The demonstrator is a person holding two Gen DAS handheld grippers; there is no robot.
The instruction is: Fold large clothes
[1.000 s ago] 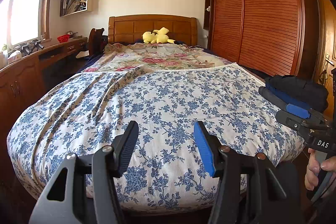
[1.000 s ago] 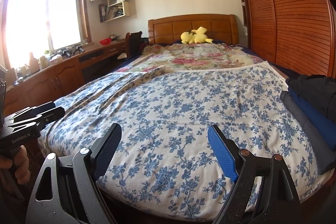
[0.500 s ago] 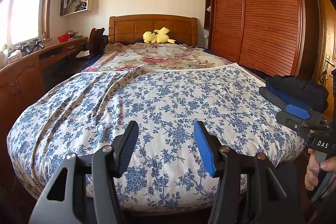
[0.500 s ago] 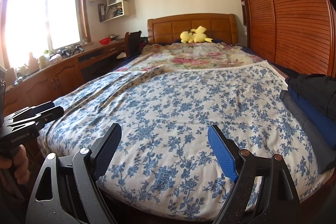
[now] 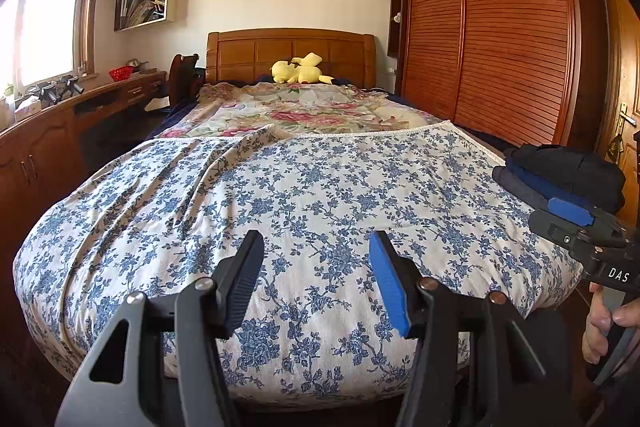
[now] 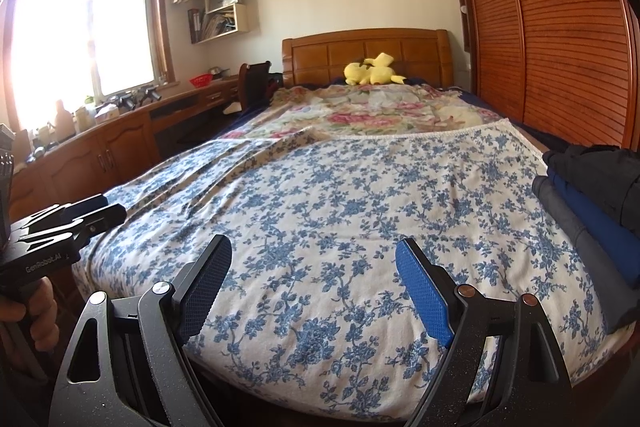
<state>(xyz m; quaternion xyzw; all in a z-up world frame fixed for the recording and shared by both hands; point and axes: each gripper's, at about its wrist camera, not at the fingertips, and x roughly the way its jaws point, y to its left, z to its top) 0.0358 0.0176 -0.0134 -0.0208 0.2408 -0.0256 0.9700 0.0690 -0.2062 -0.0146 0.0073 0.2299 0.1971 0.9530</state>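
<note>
Floral bedspread (image 5: 320, 195) beside wooden wardrobe (image 5: 492, 35)

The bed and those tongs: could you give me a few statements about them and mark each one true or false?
1. Both tongs, left tongs and right tongs, grip the blue-flowered sheet. False: both stand open over it, holding nothing.
2. A yellow plush toy lies by the headboard. True.
3. Dark clothes are stacked at the bed's right edge. True.
4. The wardrobe doors stand open. False: they are shut.
</note>
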